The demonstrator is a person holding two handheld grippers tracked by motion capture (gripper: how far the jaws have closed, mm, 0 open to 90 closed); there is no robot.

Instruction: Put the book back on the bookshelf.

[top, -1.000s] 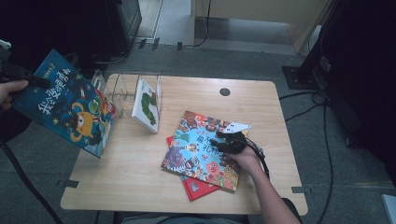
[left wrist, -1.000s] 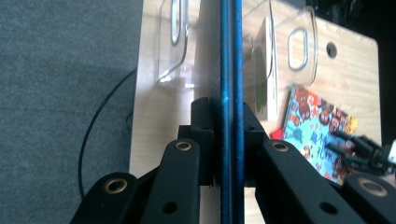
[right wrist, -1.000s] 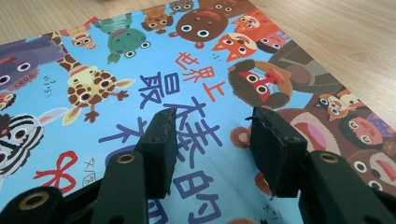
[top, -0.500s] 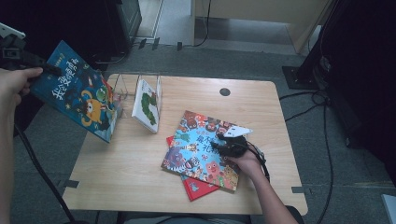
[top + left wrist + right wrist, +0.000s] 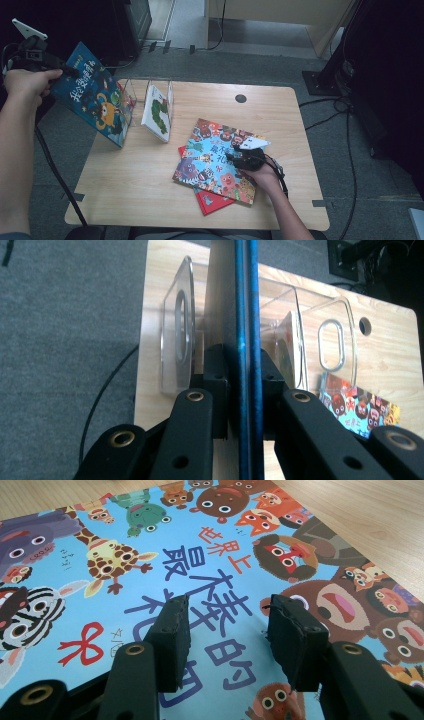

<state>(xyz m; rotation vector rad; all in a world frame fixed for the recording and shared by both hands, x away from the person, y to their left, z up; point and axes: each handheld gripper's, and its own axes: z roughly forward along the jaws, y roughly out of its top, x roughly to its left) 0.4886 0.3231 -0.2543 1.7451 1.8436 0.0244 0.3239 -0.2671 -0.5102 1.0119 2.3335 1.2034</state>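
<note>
Our left gripper (image 5: 67, 71) clamps the blue picture book (image 5: 95, 102) above the table's far-left acrylic rack (image 5: 127, 97); its own view reveals the book edge-on (image 5: 245, 340). Our right gripper (image 5: 225, 630), jaws apart, rests on the animal-cover book (image 5: 220, 160).

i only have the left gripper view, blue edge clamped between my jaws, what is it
Observer: A blue picture book, held tilted in the air by the left gripper, off the table's left edge.
Operator: whats in the clear rack
Observer: One white book leans in the clear rack, in its right-hand slot.
Operator: wheres the other gripper
Observer: The right gripper rests jaws open over the animal-cover book, which lies on a red book.
</note>
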